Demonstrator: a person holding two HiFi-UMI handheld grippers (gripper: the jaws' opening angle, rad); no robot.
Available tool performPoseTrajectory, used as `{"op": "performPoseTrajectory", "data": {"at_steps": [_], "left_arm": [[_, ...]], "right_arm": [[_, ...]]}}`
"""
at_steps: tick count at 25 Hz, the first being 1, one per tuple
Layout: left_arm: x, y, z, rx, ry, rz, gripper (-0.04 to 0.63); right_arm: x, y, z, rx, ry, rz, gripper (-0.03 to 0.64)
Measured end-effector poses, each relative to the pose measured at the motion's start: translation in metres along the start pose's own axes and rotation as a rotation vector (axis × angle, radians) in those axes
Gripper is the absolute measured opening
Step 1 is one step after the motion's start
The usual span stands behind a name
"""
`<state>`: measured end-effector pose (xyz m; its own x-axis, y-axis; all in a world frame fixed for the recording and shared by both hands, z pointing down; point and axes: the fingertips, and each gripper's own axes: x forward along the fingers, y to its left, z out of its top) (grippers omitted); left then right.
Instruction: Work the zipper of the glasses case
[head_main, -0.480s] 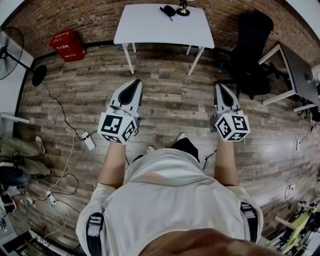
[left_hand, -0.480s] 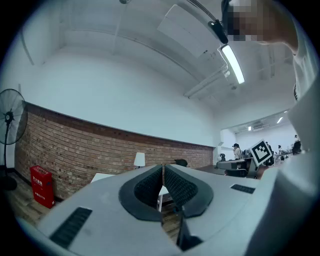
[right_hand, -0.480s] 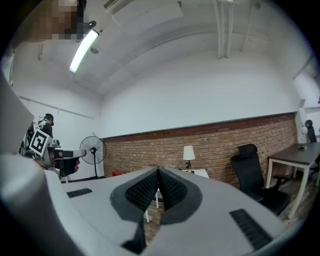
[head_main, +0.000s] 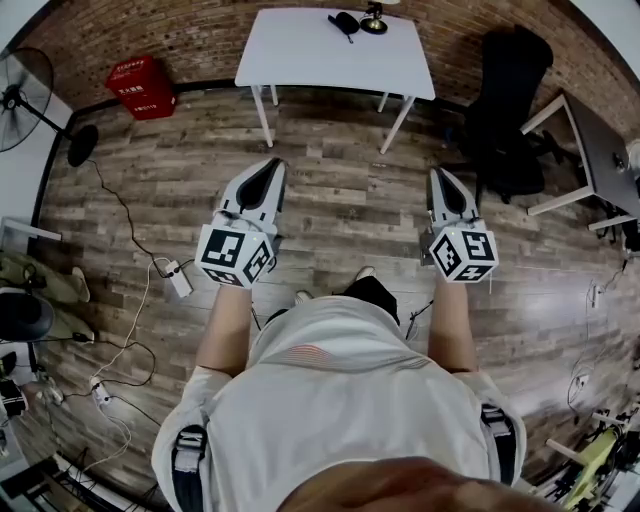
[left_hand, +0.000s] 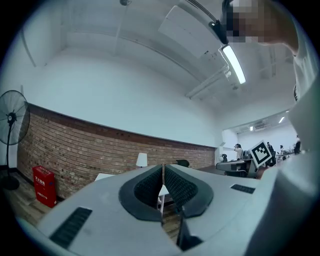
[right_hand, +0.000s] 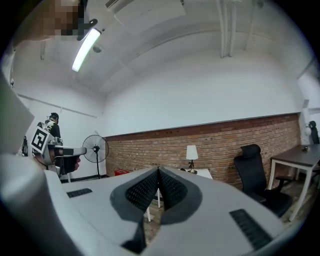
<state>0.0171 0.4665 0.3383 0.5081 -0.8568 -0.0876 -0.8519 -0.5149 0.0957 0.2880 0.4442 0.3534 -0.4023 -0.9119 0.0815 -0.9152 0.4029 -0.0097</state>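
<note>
With left fingers (left_hand: 150, 187) and right fingers (right_hand: 142, 192) together, empty, I am judging the far glasses case (head_main: 343, 22) light and stiff, best pinched at its zipper tab.

A white table (head_main: 335, 55) stands by a brick wall (head_main: 150, 30) on a wood-plank floor (head_main: 340, 200). A black office chair (head_main: 505, 110), a red crate (head_main: 140, 88) and a standing fan (head_main: 25, 100) flank it.

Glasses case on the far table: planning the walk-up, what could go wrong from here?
A power strip and cable lie near the person's left foot; a step could snag them.
The glasses case sits far back on the white table beside a lamp, which a reach might knock.
The left gripper and right gripper are shut and must open first.
</note>
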Motion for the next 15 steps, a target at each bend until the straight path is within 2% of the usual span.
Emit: {"op": "performPoseTrajectory", "data": {"at_steps": [8,15], "left_arm": [[-0.005,0.011,0.001,-0.005,-0.005,0.011,0.026],[-0.015,0.027,-0.003,-0.023,-0.001,0.027,0.026]], "right_arm": [[0.008,0.007,-0.001,-0.022,0.011,0.007,0.051],[0.018,0.022,0.006,0.026,-0.033,0.055,0.051]]}}
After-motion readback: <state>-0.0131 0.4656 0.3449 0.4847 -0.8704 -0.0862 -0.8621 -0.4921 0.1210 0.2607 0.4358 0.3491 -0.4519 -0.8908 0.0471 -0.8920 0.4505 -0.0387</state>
